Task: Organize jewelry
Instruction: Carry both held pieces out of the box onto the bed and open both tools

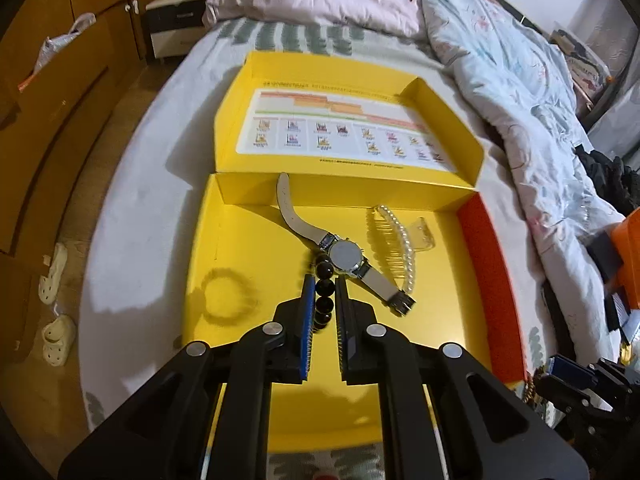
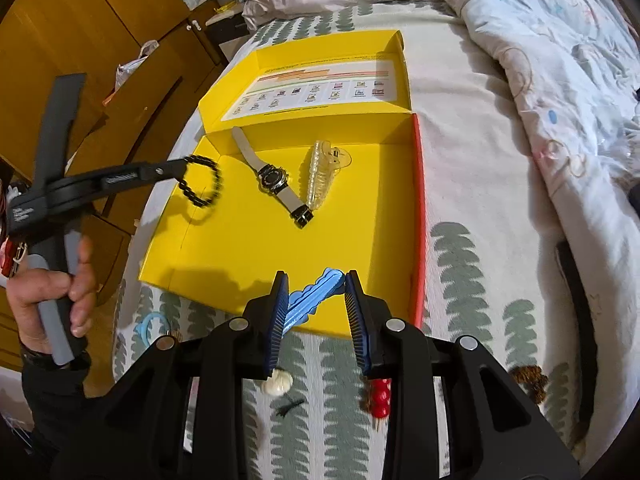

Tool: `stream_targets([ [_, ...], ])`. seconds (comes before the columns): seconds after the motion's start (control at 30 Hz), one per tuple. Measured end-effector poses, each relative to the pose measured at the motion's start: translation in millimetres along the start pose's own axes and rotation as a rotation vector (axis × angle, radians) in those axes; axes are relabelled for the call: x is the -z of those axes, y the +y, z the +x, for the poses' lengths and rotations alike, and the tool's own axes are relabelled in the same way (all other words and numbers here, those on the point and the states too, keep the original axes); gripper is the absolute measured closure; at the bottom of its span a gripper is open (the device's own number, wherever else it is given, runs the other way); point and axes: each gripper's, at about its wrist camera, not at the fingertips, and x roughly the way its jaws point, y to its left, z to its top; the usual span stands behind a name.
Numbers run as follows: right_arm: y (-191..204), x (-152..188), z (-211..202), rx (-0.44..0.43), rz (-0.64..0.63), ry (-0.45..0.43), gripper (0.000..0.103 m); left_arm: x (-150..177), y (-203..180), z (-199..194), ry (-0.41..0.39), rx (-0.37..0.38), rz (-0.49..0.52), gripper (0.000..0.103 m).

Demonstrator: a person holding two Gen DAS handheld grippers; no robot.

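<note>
My left gripper [image 1: 323, 280] is shut on a black bead bracelet [image 1: 324, 292] and holds it above the left part of the open yellow box [image 1: 248, 240]. From the right wrist view the bracelet [image 2: 202, 182] hangs from the left gripper [image 2: 176, 166]. A grey-strap watch [image 1: 346, 258] and a pearl hair comb [image 1: 398, 248] lie in the box. My right gripper [image 2: 316, 282] is shut on a blue hair clip [image 2: 310, 300] at the box's near edge [image 2: 280, 320].
The box sits on a bed with a leaf-pattern sheet [image 2: 460, 264]. A white shell clip [image 2: 276, 384], a red bead piece [image 2: 379, 398], a small black clip [image 2: 289, 405], a light-blue ring [image 2: 150, 330] and a brown item [image 2: 530, 380] lie on the sheet. Quilts [image 1: 520, 80] are piled at right.
</note>
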Motion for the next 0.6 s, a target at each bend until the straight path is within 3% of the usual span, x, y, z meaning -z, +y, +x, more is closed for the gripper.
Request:
stream_targets([
  [0.17, -1.8, 21.8, -15.6, 0.008, -0.005, 0.003, 0.073, 19.8, 6.1, -29.0, -0.032, -0.008, -0.013, 0.093],
  [0.6, -37.3, 122.7, -9.4, 0.102, 0.026, 0.118, 0.073, 128.9, 48.8, -81.7, -0.054, -0.042, -0.071, 0.093],
])
